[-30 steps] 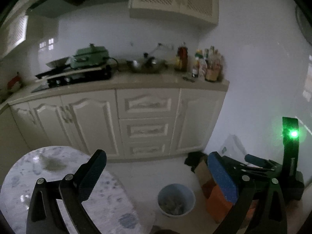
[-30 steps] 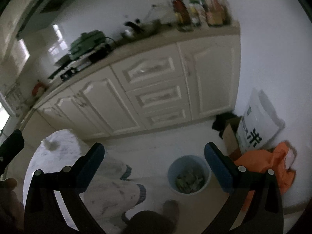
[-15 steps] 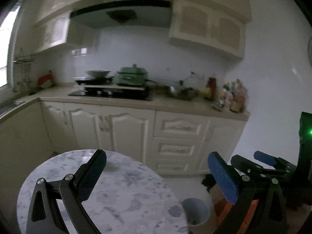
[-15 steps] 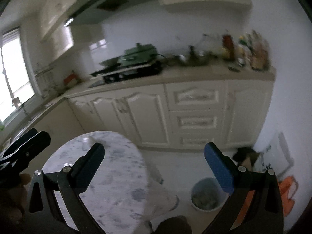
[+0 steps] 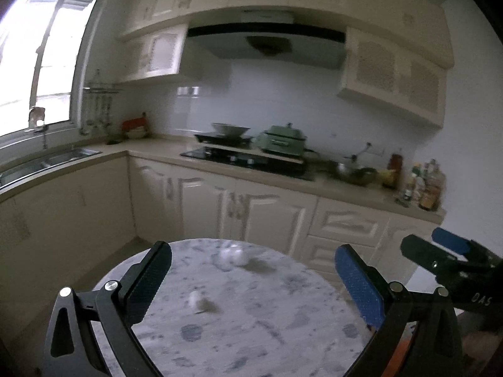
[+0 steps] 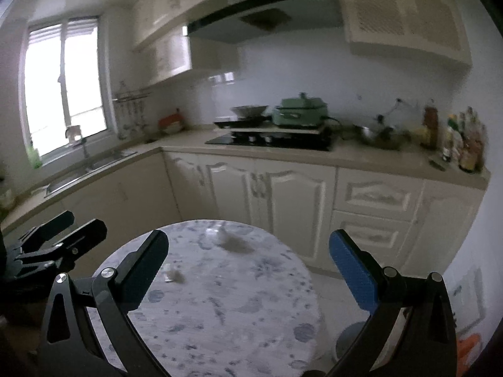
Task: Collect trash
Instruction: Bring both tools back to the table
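Note:
A round marble table [image 5: 251,330] fills the lower middle of both wrist views. On its far side lies a crumpled white wad [image 5: 233,256] [image 6: 224,236]. A smaller white scrap [image 5: 195,298] [image 6: 173,275] rests nearer, toward the left. My left gripper [image 5: 251,270] hovers open above the near part of the table, nothing between its fingers. My right gripper [image 6: 248,251] is open too and holds nothing. Each shows in the other's view: right gripper [image 5: 433,246] at the right edge, left gripper [image 6: 78,224] at the left edge.
A blue-grey bin [image 6: 347,336] stands on the floor right of the table [image 6: 235,298], half hidden by my right finger. Cream cabinets [image 6: 283,194] with a stove and green pot [image 6: 300,111] run behind. A sink [image 5: 47,160] sits under the window at left.
Both views have swung up and left from the floor and bin to the table top. The two pieces of trash have come into sight; the bin has left the left wrist view.

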Available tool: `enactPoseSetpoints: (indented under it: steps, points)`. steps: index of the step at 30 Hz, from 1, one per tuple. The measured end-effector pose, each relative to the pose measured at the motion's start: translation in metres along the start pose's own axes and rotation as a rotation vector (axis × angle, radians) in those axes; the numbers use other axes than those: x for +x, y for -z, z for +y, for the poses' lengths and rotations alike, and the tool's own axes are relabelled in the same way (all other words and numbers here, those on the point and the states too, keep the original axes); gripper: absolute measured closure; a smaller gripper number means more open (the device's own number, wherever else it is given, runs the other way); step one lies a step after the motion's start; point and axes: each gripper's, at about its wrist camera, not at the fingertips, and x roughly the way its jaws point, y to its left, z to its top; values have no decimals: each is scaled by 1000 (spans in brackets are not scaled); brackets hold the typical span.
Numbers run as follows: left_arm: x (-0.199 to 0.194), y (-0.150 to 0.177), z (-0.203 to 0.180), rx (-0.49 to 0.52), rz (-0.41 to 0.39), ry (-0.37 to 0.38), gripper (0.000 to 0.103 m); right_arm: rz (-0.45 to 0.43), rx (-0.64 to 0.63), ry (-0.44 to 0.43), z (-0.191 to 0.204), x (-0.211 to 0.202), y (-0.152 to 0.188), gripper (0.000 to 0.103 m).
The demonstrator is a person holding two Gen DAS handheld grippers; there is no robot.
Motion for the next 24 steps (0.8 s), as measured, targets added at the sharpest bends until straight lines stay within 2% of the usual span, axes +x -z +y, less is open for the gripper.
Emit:
enactPoseSetpoints:
  steps: [5,11,19,24]
  points:
    - [-5,15,5,-4,15,-74,1,-18,-50,-43,31,4,7,0]
    - [15,37,12,-26,111,-135,1,34,-77,-83,42,32,19,0]
    - [78,40,20,-52,244,-132,1,177,-45,-88,29,100,43,0]
    - [140,29,33,-53,323,-148,1,256,-28,-90,20,146,56,0]
